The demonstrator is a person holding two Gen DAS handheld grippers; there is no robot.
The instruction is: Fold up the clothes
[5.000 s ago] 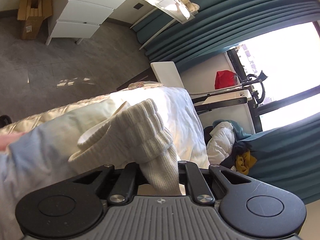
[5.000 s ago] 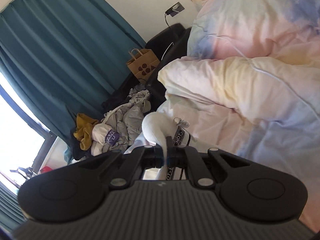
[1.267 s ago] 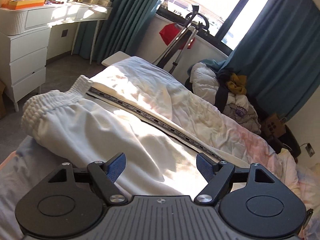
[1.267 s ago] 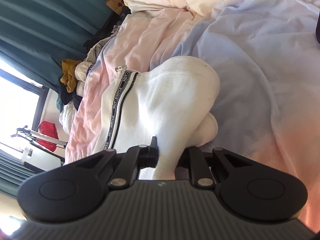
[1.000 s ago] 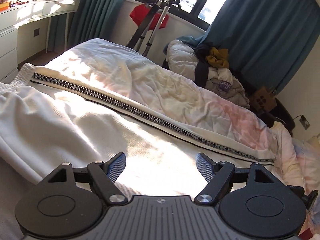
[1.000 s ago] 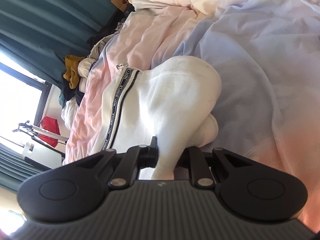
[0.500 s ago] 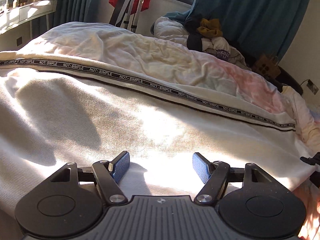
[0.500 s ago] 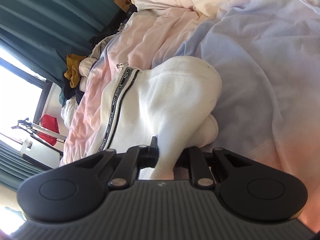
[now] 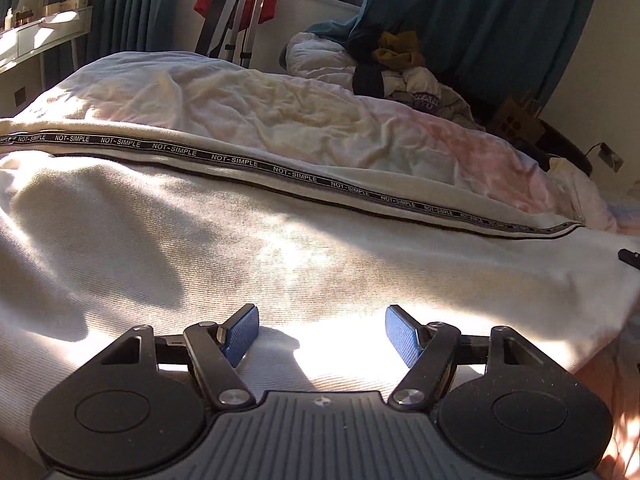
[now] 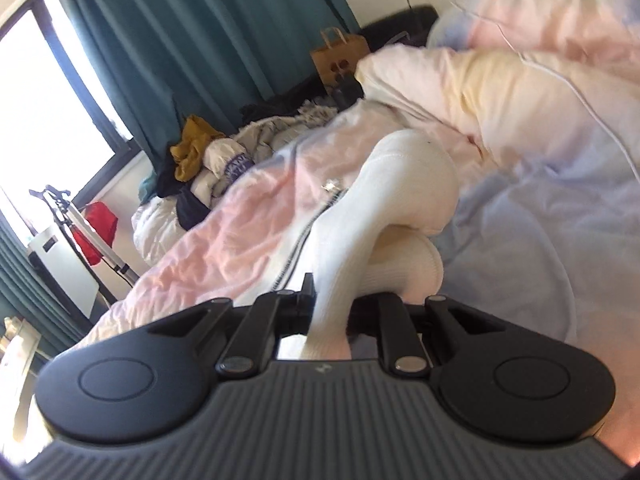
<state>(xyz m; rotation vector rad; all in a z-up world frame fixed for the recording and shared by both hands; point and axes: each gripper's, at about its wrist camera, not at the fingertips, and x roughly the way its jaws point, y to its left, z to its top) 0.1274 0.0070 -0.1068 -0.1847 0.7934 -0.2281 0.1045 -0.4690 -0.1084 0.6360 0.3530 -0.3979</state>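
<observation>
White trousers (image 9: 280, 248) with a black "NOT-SIMPLE" side tape (image 9: 296, 178) lie spread lengthwise across the bed. My left gripper (image 9: 320, 316) sits low over the near edge of the cloth. Its blue pads (image 9: 242, 334) stand wide apart with only flat fabric under them, so it is open. In the right wrist view, my right gripper (image 10: 334, 300) is shut on one ribbed end of the trousers (image 10: 408, 176). That end is lifted and bulges up from the jaws. The picture there is blurred by motion.
The bed sheet (image 9: 280, 104) is rumpled beyond the trousers. A bunched duvet (image 10: 520, 92) lies at the head end. A pile of clothes (image 9: 392, 64) and a paper bag (image 10: 340, 60) sit past the far side, under teal curtains (image 9: 480, 20). A white desk (image 9: 40, 36) stands left.
My left gripper has sunk close onto the trousers and its jaws have narrowed a little. My right gripper has risen and rolled, lifting the held end of the trousers.
</observation>
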